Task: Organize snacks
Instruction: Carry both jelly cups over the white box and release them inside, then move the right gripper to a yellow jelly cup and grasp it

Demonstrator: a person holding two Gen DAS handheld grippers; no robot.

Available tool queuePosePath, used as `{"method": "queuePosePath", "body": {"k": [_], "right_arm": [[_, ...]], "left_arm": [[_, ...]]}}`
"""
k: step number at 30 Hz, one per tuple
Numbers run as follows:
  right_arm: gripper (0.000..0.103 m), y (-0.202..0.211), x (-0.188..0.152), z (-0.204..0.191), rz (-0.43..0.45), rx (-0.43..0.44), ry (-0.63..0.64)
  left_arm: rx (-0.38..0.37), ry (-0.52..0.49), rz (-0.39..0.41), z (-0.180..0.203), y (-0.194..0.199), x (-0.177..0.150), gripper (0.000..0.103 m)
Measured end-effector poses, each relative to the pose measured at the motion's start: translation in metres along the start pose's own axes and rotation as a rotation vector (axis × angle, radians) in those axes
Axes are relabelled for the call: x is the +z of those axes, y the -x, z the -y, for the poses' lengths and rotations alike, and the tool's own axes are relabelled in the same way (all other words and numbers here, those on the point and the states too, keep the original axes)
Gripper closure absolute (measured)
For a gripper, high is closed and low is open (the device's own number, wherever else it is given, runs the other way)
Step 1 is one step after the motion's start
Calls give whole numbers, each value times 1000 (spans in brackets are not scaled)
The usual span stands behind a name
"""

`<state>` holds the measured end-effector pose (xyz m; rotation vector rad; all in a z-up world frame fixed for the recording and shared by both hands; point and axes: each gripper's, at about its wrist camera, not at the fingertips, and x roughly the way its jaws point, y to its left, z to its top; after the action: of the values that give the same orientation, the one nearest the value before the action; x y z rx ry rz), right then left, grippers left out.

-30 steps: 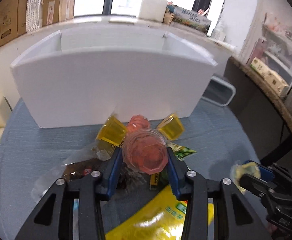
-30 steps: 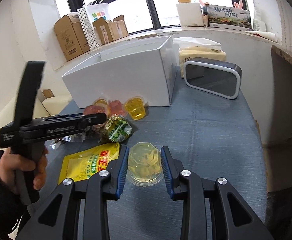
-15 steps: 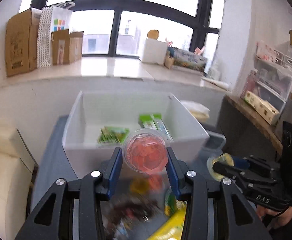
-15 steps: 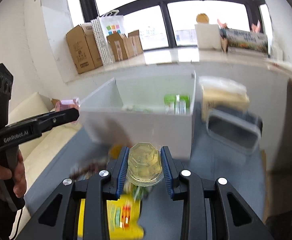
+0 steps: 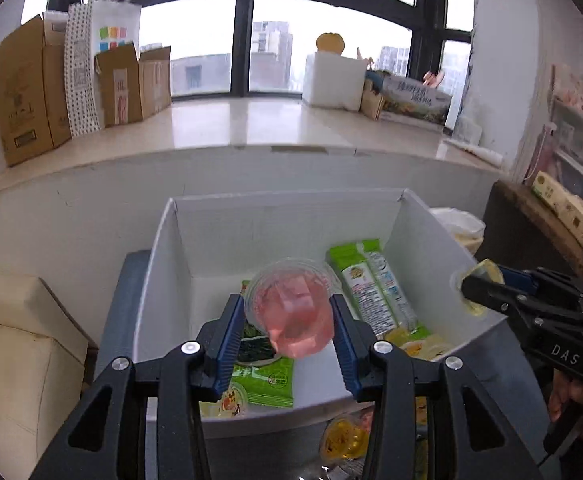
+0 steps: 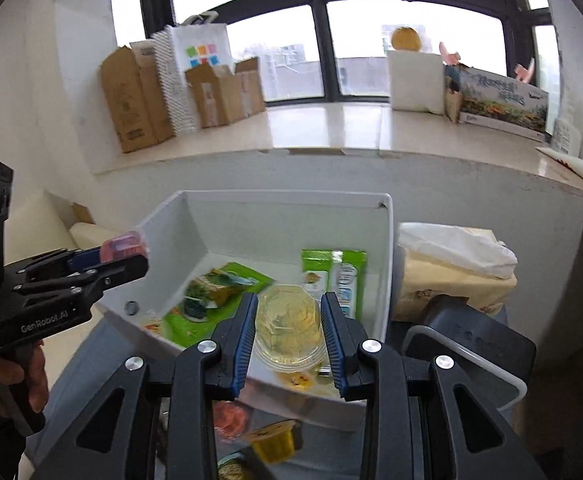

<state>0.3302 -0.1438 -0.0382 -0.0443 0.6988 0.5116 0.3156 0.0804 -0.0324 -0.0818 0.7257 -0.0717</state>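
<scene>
A white bin (image 5: 163,280) holds green snack packets (image 5: 371,292). My left gripper (image 5: 287,308) hangs over the bin's inside with a pink jelly cup (image 5: 291,312) between its pads. Its jaws are opening, and the cup tilts but still touches both pads. My right gripper (image 6: 289,312) is shut on a pale yellow jelly cup (image 6: 289,328) just above the bin's near wall (image 6: 387,260). The right wrist view shows the left gripper (image 6: 131,256) at the bin's left rim. The left wrist view shows the right gripper (image 5: 467,288) at the right rim.
Loose jelly cups lie on the blue-grey table in front of the bin, one yellow (image 6: 273,442) and one pink (image 6: 231,420). A dark basket (image 6: 471,344) and a bagged package (image 6: 451,264) stand to the right. A cream cushion (image 5: 11,340) is at the left.
Both grippers have lifted off the table and moved forward over the bin, each carrying its cup. The pink cup has tipped between the left pads.
</scene>
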Motion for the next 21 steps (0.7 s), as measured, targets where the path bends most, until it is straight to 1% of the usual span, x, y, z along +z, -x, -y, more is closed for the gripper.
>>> {"method": "queuePosePath", "body": {"k": [1, 2, 3, 4, 5, 6, 8, 10, 11, 12, 13, 16, 19, 21], "right_arm": [[63, -2, 0, 1, -7, -13, -11], [54, -5, -2, 3, -15, -14, -24], [29, -5, -3, 5, -19, -14, -35], [17, -2, -5, 5, -3, -1, -29], [12, 2, -5, 4, 15, 13, -17], [10, 9, -7, 1, 44, -34, 9], [10, 20, -10, -6, 74, -80, 50], [9, 30, -16, -8, 78, -55, 54], [9, 33, -17, -9, 75, -52, 49], [6, 39, -21, -10, 75, -47, 39], [0, 44, -25, -9, 79, -42, 28], [0, 62, -41, -4, 90, -43, -2], [0, 70, -55, -2, 50, -43, -24], [0, 80, -67, -3, 36, -27, -39]], "left_arm": [[1, 8, -14, -1, -5, 0, 48], [17, 20, -42, -3, -9, -2, 26], [32, 27, -37, -4, -8, -4, 6], [44, 28, -13, -5, -6, -6, 0], [52, 21, 22, -5, 0, -8, 0], [55, 15, 27, -5, 3, -9, 0], [47, 9, 3, -3, 7, -11, 0], [15, 19, -20, -1, 14, -16, 0], [12, 29, -19, 0, 18, -19, 0], [12, 43, -17, 1, 24, -23, 0], [12, 51, -17, 3, 29, -27, 0], [-5, 57, 4, 12, 48, -44, 0], [-13, 48, 19, 26, 69, -67, 0], [-34, 44, 33, 35, 83, -80, 0]]}}
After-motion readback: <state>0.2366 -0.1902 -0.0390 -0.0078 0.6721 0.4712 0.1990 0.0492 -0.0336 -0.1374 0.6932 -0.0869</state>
